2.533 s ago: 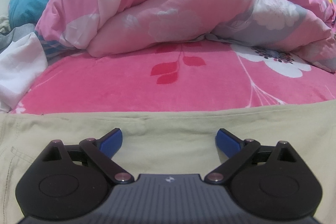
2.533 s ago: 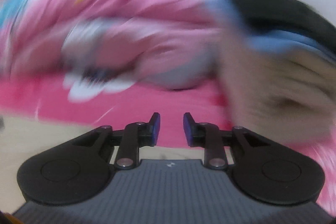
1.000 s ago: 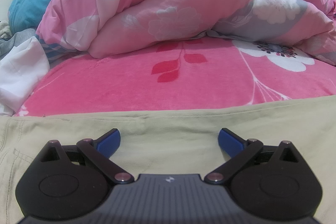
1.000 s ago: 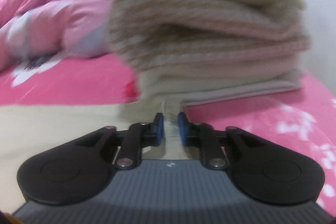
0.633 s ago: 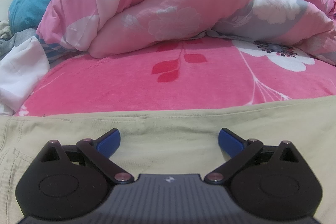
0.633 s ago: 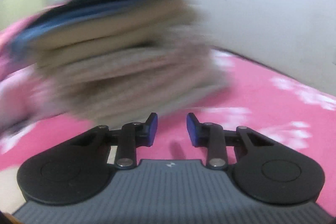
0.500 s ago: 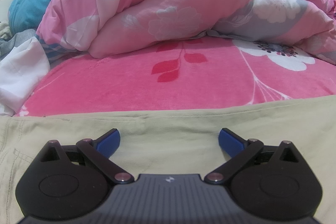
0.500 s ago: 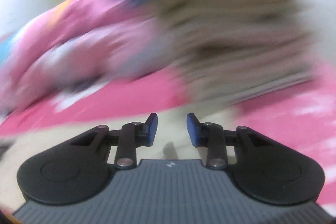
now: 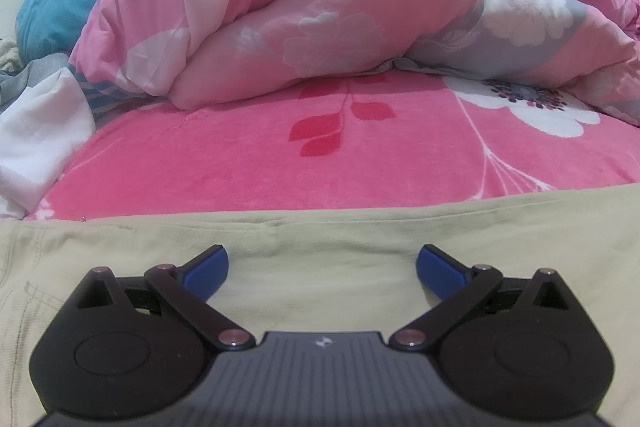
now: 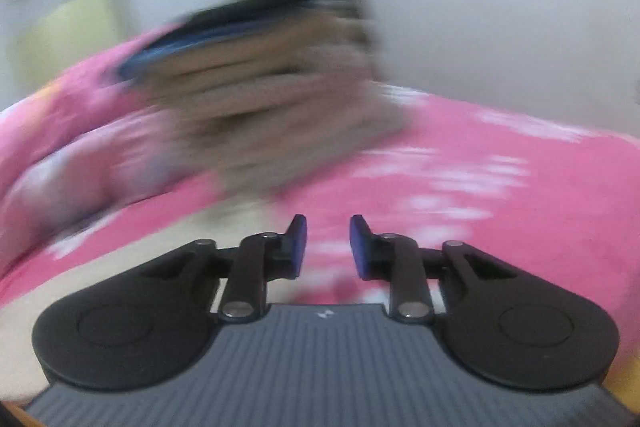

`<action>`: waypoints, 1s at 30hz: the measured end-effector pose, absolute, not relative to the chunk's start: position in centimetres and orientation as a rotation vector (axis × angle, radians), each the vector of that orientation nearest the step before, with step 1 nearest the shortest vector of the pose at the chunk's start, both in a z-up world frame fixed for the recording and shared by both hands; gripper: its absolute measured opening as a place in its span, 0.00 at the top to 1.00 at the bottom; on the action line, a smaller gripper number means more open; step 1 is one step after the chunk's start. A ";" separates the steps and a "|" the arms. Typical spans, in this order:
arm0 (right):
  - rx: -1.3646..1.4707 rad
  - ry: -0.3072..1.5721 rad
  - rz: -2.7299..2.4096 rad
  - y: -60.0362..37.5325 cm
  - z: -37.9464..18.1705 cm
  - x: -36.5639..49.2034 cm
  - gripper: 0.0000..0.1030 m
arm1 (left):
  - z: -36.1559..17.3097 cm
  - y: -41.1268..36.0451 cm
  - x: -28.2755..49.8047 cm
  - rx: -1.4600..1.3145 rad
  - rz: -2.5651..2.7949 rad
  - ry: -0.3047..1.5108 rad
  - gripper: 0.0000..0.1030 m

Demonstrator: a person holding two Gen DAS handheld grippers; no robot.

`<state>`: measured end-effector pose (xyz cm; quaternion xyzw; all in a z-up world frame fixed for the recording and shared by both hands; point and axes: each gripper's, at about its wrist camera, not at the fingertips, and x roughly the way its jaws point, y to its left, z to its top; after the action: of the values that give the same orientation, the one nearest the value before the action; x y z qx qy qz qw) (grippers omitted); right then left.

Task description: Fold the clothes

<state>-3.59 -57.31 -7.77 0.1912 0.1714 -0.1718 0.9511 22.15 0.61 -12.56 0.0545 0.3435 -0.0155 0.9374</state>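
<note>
Left gripper (image 9: 322, 265): black linkages, blue pads, ribbed grey body; right apparently alike.

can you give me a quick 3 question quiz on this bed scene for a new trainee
1. True or false: the left gripper is clamped on the beige garment.
2. What lies bunched beyond the beige garment in the left wrist view? A) pink floral duvet B) a wooden chair C) a laundry basket
3. In the right wrist view, what does the right gripper hold?

Key:
1. False. Its jaws stand wide apart over the cloth, gripping nothing.
2. A
3. Nothing. Its jaws are apart with only the pink bedsheet seen between them; the stack of folded clothes beyond is blurred.
</note>
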 end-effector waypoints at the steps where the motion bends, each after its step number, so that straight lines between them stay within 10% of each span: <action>1: 0.350 0.350 -0.269 -54.8 -7.7 -2.3 0.73 | -12.6 0.6 22.1 0.112 -0.031 0.702 0.01; 7: 0.083 0.423 0.140 -42.1 -10.9 1.4 0.72 | -12.6 0.6 22.1 0.109 -0.031 0.700 0.01; 17: 0.526 0.214 -0.684 -60.3 -11.8 -10.4 0.78 | -12.0 1.1 22.1 0.084 -0.045 0.710 0.01; 30: 0.101 0.335 0.097 -35.9 -10.2 1.3 0.76 | -8.4 8.3 13.9 -0.030 -0.036 0.601 0.02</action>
<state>1.34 -35.90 -10.21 0.0501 0.1666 0.0481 0.9836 13.88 8.35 -8.39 -0.0150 0.2961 -0.0177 0.9549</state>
